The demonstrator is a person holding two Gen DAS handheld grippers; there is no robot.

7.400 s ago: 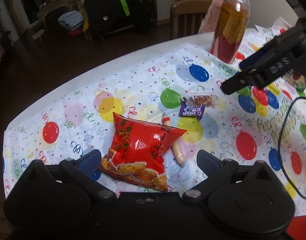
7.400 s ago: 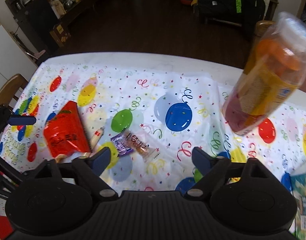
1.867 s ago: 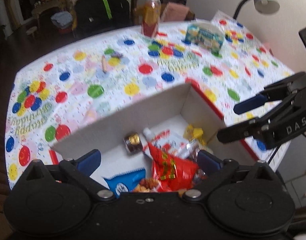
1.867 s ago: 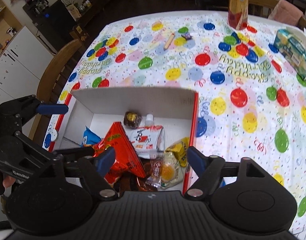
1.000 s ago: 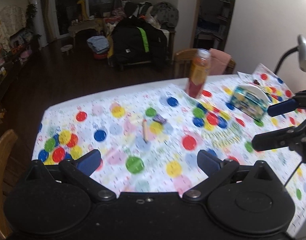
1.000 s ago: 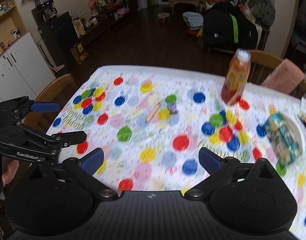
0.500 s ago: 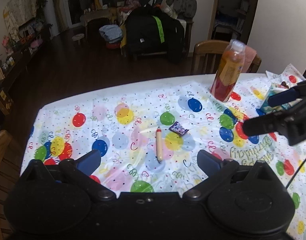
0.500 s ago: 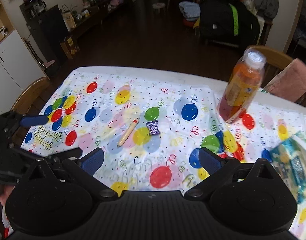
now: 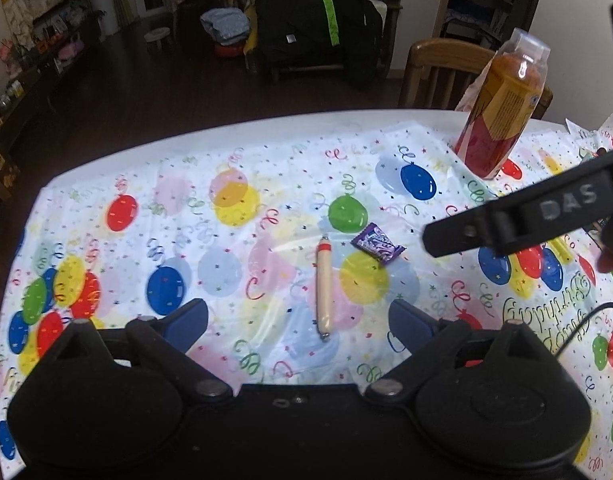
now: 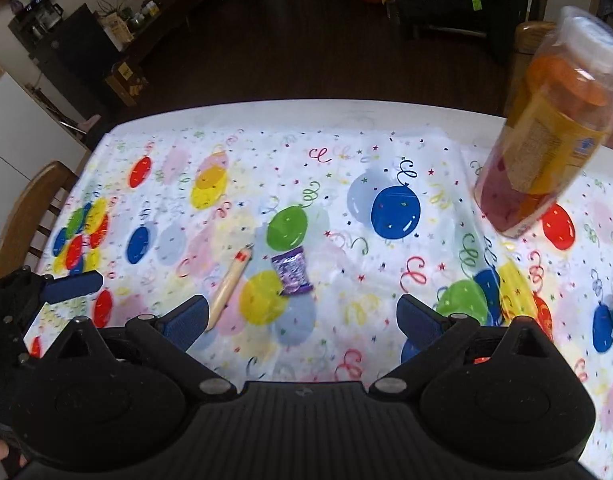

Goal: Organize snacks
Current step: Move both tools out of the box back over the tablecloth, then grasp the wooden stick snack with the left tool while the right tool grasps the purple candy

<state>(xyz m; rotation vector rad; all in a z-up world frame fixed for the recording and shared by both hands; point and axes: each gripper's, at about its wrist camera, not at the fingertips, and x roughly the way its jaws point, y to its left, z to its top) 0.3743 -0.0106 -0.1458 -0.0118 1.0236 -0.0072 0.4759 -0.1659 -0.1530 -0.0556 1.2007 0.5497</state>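
1. Sausage stick (image 9: pixel 324 286): long, thin, beige, red band at one end. It lies flat on the balloon-print cloth of the desk (image 9: pixel 226 152). In the left wrist view its long axis runs almost straight away from the camera, red end farthest. In the right wrist view the same stick (image 10: pixel 230 282) lies on a diagonal, red end up and to the right.
2. Purple candy wrapper (image 9: pixel 377 245): small, flat, just beside the red end of the stick, not touching it. In the right wrist view the wrapper (image 10: pixel 291 271) sits right of the stick, partly over a yellow balloon print.
3. Left gripper (image 9: pixel 298 320): jaws spread wide, nothing between them. The near end of the stick falls in the gap, a little left of centre, clear of both blue pads. The wrapper lies beyond the jaws.
4. Right gripper (image 10: pixel 302 316): jaws spread wide, empty. The stick's near end passes behind the left blue pad; contact cannot be told. The wrapper lies ahead, inside the gap's width.
5. Drink bottle (image 9: pixel 502 108): upright on the far right of the desk, orange above and red below, well apart from both snacks.
6. Left view only: the right gripper's black finger marked "DAS" crosses the right edge, above the cloth; "Birthday" lettering; a chair behind the bottle.
7. Right view only: the left gripper at the lower left edge, a wooden chair (image 10: pixel 30 216) at the desk's left side, and a white cabinet.
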